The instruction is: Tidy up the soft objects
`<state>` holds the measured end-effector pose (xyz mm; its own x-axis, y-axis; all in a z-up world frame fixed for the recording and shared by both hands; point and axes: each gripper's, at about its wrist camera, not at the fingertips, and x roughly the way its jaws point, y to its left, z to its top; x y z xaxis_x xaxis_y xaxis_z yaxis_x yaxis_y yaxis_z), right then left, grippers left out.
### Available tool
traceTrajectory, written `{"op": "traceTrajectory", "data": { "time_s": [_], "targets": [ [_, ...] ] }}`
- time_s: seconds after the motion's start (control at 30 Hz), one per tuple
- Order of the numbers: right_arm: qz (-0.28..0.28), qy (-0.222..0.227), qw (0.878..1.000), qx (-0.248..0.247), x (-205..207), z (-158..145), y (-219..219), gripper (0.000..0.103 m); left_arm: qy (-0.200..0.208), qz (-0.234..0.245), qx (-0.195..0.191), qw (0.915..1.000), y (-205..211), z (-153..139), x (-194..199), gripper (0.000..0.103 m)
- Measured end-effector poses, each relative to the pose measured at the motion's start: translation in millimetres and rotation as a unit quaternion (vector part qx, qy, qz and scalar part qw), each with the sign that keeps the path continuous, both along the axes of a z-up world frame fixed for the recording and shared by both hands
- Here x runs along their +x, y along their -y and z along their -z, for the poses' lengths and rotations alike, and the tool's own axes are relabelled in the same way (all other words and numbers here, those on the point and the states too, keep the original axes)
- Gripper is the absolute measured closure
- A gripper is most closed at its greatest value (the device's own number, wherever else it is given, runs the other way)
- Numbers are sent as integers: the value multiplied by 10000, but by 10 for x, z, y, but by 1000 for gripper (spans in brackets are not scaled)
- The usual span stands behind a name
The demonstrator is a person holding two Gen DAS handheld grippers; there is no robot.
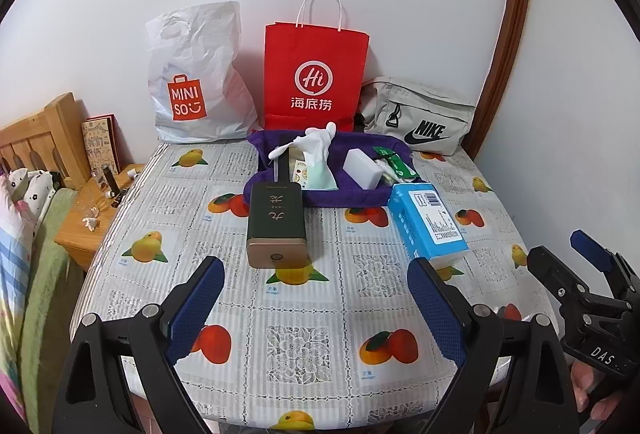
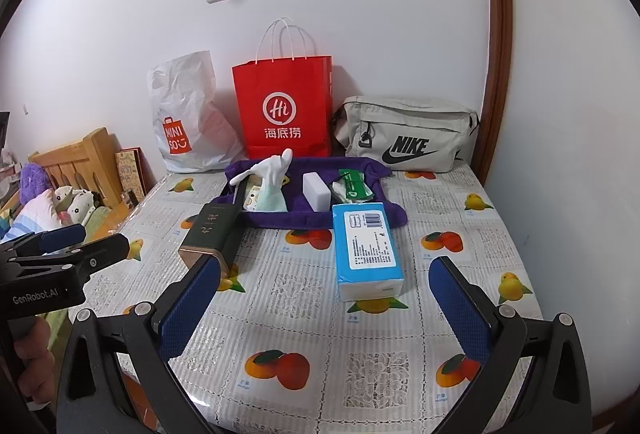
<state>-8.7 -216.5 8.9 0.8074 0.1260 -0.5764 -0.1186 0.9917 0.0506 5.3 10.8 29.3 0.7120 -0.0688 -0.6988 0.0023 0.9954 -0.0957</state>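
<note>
Left gripper [image 1: 316, 298]: held low over the near edge of the counter [image 1: 304, 350]; jaws are seen spread wide apart, with nothing between them.
Right gripper [image 2: 324, 298]: likewise held low, jaws wide apart and empty — the tissue pack lies ahead of them.
Tissue pack [image 2: 366, 248]: a blue soft pack, lying flat on the counter just in front of the purple tray [image 1: 280, 196], its far end touching or overlapping the tray's front rim.
White glove [image 1: 316, 144]: draped inside the tray at the left, fingers sticking up above the rim.
White sponge block [image 1: 362, 170]: set in the tray's middle; a green-wrapped packet [image 1: 394, 166] is seen beside it at the right.
Dark tin [image 1: 276, 222]: a rigid box lying on the counter, its far end against the tray's front left.
Stage: it cannot be settled — the tray may be half filled with the pack due next, or the layout may be as intended.
Risk, pack: if clamped at one end, the pack could be expected to sag and slip; a hard squeeze would crush it.
Risk, tray: the soft rim could be dragged or folded if the pack is pushed rather than lifted.
Risk, glove: it may be snagged and pulled out by a passing jaw.
Risk, tin: it could be knocked by the left gripper, being close by.
</note>
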Motion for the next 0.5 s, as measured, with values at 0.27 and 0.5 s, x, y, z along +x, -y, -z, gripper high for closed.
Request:
{"op": "traceTrajectory", "data": {
  "time_s": [0.27,0.5],
  "targets": [
    [1,-13,10000,6,1,2,-2,0,-3,-13,6,10000,-1,2,-6,10],
    [13,-24,10000,18,5,10,-6,0,-1,-8,4,10000,-5,6,-8,10]
  ]
}}
